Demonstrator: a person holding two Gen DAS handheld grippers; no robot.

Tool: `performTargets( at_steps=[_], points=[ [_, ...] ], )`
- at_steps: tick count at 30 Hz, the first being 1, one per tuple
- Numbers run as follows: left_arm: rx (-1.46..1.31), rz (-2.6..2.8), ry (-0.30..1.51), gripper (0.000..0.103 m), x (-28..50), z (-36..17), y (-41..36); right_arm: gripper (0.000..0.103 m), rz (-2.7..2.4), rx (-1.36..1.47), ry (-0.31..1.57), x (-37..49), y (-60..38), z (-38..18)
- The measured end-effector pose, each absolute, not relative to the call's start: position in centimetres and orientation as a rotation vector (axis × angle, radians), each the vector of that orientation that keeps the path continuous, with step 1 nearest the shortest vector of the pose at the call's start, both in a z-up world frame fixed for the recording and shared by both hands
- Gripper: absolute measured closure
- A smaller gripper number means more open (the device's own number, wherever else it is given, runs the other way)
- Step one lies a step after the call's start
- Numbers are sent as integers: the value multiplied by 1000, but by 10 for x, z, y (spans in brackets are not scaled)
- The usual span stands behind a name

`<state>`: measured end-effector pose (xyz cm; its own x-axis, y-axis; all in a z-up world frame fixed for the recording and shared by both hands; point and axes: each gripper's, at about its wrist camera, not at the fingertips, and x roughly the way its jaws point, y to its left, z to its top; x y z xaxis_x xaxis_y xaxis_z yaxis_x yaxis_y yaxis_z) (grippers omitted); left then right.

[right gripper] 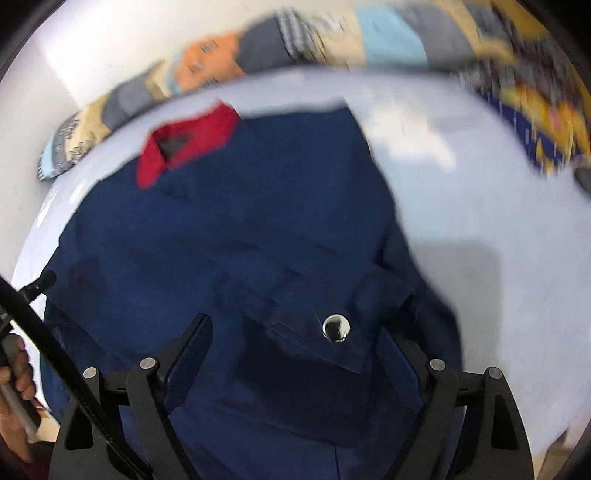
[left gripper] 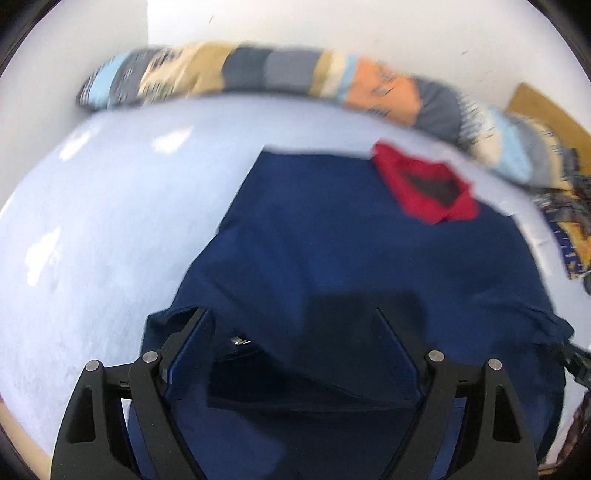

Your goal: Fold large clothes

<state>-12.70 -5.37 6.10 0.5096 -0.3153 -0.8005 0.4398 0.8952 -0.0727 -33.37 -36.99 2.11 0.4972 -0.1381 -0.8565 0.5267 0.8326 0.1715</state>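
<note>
Pale blue bed (left gripper: pixel 92 229) against white wall (left gripper: pixel 332 26), patchwork bolster (left gripper: pixel 258 70).

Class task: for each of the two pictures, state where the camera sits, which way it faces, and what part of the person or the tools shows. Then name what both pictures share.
Left wrist view: sits on the left gripper, facing down along its open fingers at the navy jacket on the pale blue sheet; the other tool's tip shows at the right edge.
Right wrist view: sits on the right gripper, facing down at the jacket's snap button; a hand shows at left.
Shared: jacket, red collar, sheet, patchwork bolster.
</note>
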Motion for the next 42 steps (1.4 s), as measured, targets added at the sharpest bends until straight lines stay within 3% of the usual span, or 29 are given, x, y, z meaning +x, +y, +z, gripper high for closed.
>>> performTargets(
  at_steps=[5,10,21,26,33,42],
  points=[
    [287,-481,890,17,-139,46,-90,9,-431,415,985,-308,-373,14],
    [403,-405,1043,17,-124,6,-93,8,-486,493,1088,-290,-394,-16],
    [293,-426,882,17,-141,55,-79,9,-540,303,863,-334,-373,56],
    [400,-467,817,17,-164,55,-97,9,-399,259,937,-308,-342,35],
    [467,-488,1025,13,-158,8,-105,7,-326,331,1149,-288,-332,-25],
    [401,-485,955,12,-162,32,-98,9,-399,135,1024,-289,-317,7]
  ],
)
